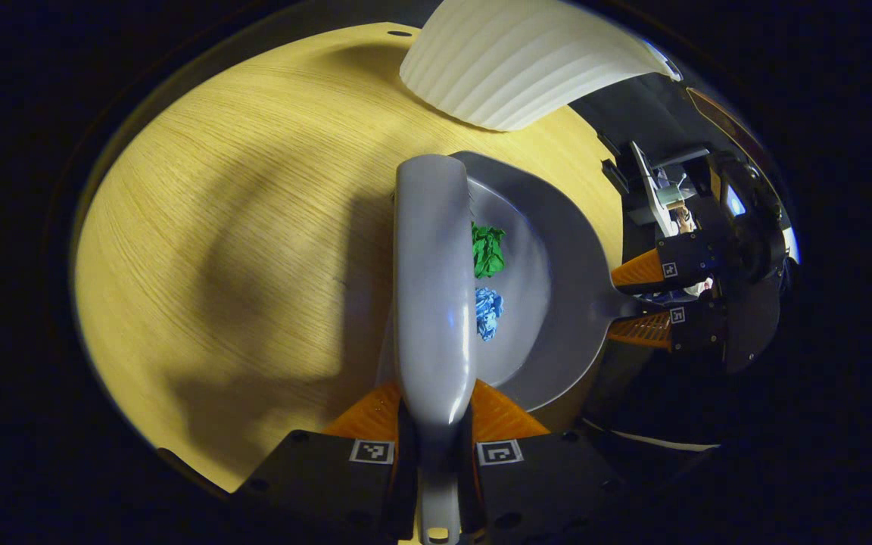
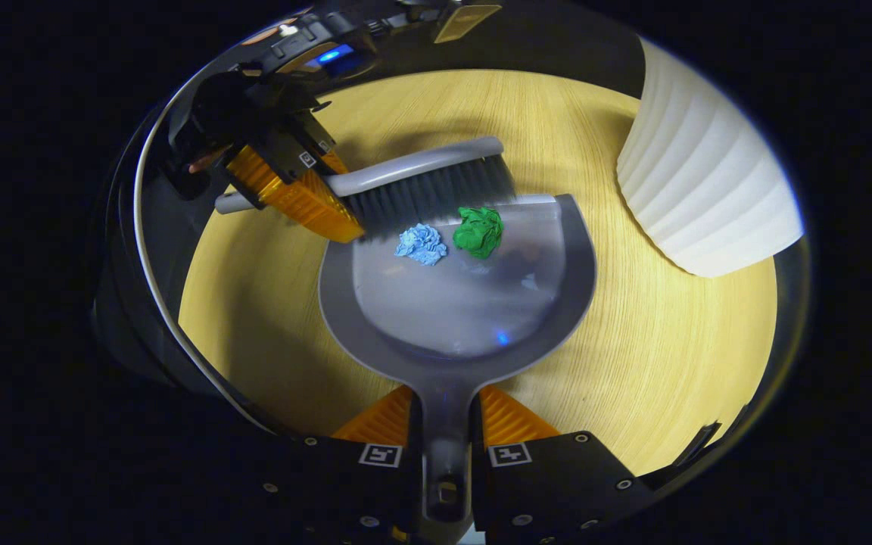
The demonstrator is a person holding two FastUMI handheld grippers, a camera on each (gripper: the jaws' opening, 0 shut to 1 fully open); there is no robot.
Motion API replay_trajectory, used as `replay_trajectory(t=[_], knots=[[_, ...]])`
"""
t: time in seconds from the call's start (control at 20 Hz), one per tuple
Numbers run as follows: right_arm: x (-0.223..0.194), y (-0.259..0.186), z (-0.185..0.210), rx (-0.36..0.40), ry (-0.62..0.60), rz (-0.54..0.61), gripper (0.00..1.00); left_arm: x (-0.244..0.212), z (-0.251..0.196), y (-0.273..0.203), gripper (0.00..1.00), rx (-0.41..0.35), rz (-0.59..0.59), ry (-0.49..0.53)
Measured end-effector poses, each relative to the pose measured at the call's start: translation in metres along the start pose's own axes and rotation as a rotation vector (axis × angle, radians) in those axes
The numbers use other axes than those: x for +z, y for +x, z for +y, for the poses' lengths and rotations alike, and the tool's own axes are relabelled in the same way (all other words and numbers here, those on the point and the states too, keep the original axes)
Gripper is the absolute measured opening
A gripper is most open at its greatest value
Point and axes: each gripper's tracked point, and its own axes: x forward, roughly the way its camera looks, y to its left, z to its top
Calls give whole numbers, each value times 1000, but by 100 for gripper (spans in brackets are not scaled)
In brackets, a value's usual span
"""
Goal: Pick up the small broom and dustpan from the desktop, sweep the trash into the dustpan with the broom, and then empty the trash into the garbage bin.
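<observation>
- In the right gripper view the dark bristles of the grey plastic small broom (image 2: 421,182) show, touching the front lip of the grey plastic dustpan (image 2: 474,303); the left gripper view shows the broom's smooth back.
- Broom (image 1: 434,288) runs lengthwise up frame centre, clamped by the left hand-held gripper (image 1: 436,412).
- Right hand-held gripper (image 2: 443,416) clamps the dustpan handle at lower centre; its mouth points up-frame on the pale wooden bench (image 2: 671,363).
- Crumpled blue paper wad (image 2: 422,244) and green one (image 2: 478,231) lie inside the pan.

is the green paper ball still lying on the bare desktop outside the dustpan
No, in the right gripper view the green paper ball sits inside the dustpan, beside the blue paper ball.
</observation>
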Motion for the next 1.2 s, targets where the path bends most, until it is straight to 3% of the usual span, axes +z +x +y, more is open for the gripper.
replay_trajectory(t=[0.05, 0.1, 0.35, 0.65, 1.2], knots=[[-3, 5, -4, -3, 4, -5, 19, 0, -1, -4, 26, 15, -13, -2], [-5, 6, -8, -8, 8, -11, 27, -1, 1, -9, 26, 32, -28, -9], [-26, -5, -36, -28, 54, -59, 27, -7, 30, -25, 26, 162, -100, -77], [-49, -17, -58, -63, 146, -96, 27, -42, 56, -64, 26, 249, -142, -193], [-57, -9, -89, -175, 388, -138, 27, -122, 8, -34, 26, 358, -132, -440]])
